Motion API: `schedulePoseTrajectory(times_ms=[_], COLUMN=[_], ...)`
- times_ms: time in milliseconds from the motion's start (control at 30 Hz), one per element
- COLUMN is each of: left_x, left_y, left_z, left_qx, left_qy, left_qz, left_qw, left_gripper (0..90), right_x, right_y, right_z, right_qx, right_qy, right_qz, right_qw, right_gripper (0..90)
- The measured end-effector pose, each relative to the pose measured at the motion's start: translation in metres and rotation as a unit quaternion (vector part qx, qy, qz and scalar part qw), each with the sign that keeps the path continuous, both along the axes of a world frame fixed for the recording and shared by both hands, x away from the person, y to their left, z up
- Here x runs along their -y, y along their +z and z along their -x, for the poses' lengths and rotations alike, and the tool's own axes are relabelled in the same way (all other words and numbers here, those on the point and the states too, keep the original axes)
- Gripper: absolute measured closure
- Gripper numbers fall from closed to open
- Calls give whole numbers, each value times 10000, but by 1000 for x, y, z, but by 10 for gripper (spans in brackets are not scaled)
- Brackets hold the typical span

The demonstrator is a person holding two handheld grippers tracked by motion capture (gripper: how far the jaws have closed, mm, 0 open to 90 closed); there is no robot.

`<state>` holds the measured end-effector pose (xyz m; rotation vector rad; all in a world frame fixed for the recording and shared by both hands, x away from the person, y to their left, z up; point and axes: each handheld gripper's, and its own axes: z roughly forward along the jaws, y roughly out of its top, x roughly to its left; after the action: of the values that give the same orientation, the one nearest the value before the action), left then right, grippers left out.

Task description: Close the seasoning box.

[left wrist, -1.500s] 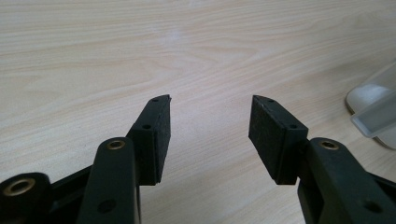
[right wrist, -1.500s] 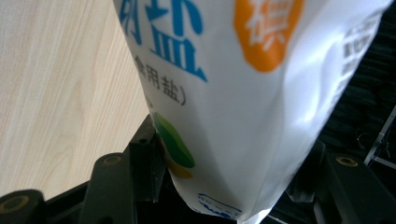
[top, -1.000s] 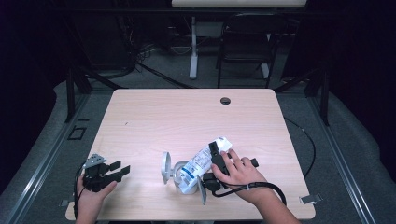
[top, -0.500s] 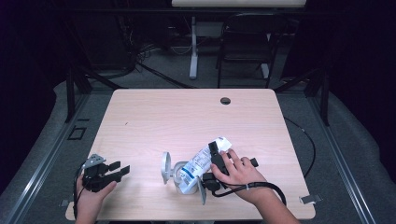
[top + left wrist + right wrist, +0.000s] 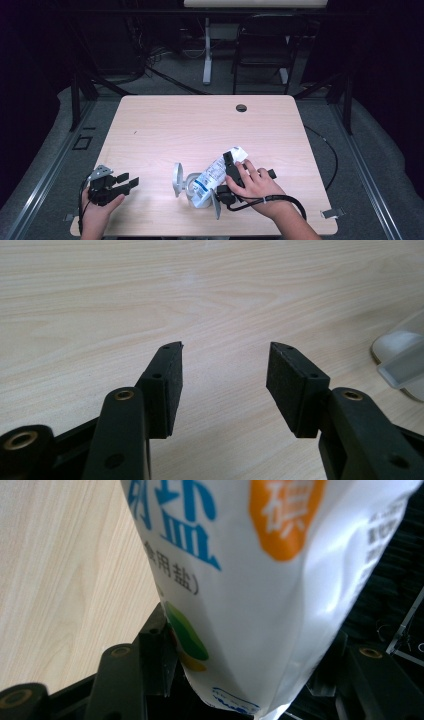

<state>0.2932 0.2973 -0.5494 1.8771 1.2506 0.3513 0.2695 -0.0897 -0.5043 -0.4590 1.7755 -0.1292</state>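
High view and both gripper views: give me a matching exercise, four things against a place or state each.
Things:
1. left tool
2. right tool
3. white bag
4. round hole

Places or states:
A. near the table's far edge
B. open over bare wood
C. printed with blue characters
D. shut on the bag

Pairs: 1-B, 2-D, 3-C, 4-A
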Motion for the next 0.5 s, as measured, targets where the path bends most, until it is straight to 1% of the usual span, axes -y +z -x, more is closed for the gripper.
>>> schedulePoseTrajectory(times_ms=[500], left_x=[0], left_y=[0], left_z=[0], left_qx=[-12], left_qy=[2], left_qz=[-3], left_qw=[10000], left_gripper=[490], right_x=[0], right_y=[0], right_z=[0], right_qx=[0], right_qy=[7], right_qz=[11], right_qw=[10000], right_gripper=[427])
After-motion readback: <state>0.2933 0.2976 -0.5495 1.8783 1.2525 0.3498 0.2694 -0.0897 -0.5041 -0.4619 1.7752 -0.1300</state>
